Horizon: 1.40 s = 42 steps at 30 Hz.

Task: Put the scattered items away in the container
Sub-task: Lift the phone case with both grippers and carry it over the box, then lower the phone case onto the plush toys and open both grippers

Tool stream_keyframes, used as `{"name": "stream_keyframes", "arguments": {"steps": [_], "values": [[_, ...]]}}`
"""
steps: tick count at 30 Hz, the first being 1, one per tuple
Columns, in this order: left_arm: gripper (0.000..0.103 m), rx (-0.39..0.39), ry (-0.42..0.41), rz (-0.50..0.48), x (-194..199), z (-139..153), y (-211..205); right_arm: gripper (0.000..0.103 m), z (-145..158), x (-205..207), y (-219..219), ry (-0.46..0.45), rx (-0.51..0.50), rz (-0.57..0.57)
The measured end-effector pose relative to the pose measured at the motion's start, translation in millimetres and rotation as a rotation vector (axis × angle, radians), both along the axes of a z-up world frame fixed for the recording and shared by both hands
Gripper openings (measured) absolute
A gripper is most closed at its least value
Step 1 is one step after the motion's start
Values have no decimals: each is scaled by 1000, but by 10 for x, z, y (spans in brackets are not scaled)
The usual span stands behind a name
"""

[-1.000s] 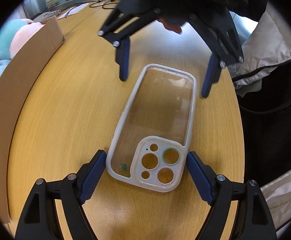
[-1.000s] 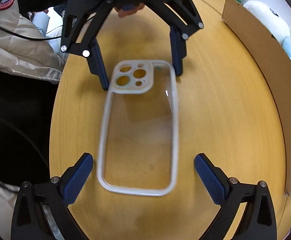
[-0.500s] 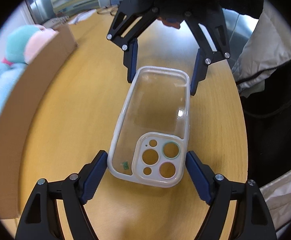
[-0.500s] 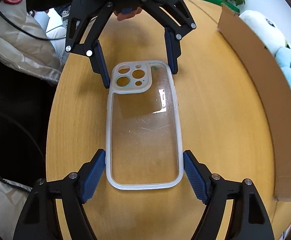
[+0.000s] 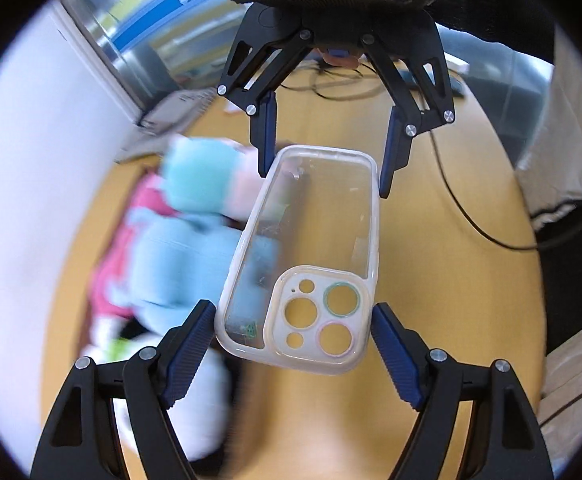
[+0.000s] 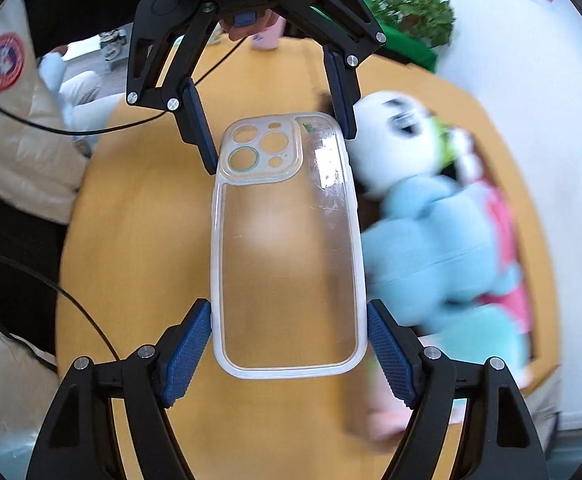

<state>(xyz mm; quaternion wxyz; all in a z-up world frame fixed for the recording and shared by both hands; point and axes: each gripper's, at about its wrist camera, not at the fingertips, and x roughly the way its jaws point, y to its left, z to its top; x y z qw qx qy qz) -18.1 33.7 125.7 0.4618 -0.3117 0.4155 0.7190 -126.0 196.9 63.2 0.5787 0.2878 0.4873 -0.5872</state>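
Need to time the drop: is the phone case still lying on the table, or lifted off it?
Lifted. The phone case hangs clamped between the left gripper and right gripper, over blurred plush toys.

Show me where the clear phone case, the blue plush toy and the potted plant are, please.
clear phone case point(image 6: 287, 264), right wrist view, on its transparent back panel.
blue plush toy point(image 6: 431, 248), right wrist view, on its light blue body.
potted plant point(image 6: 419, 12), right wrist view, on its leaves.
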Motion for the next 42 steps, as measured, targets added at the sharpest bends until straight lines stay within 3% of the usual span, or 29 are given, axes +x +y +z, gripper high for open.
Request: {"name": "stream_keyframes", "arguments": {"steps": [2, 6, 12, 16, 21, 27, 32, 35, 37, 40, 42], "values": [[79, -7, 32, -3, -193, 223, -20, 82, 260, -165, -515, 30, 13, -2], [79, -14, 48, -8, -624, 555, -112, 82, 589, -540, -674, 78, 16, 13], [79, -41, 71, 17, -1311, 698, -181, 82, 597, -1274, -783, 85, 18, 12], [79, -51, 23, 32, -1794, 514, -186, 82, 440, -1761, -889, 15, 30, 16], [79, -64, -58, 53, -2285, 138, -173, 82, 6, -2280, -1103, -49, 125, 16], [82, -39, -226, 113, -2767, -364, -220, 82, -455, -2690, -1202, -205, 147, -18], [81, 8, -281, 137, -2759, -360, -356, 83, -454, -2747, -1100, -274, 111, -62], [81, 35, -305, 155, -2698, -337, -436, 92, -485, -2707, -1032, -255, 112, -111], [81, 49, -309, 171, -2619, -272, -517, 93, -488, -2644, -967, -226, 104, -152], [81, 108, -276, 212, -2442, -170, -676, 93, -380, -2484, -764, -199, 42, -216], [81, 158, -211, 274, -2212, -74, -831, 95, -262, -2276, -529, -161, -61, -283]]}}
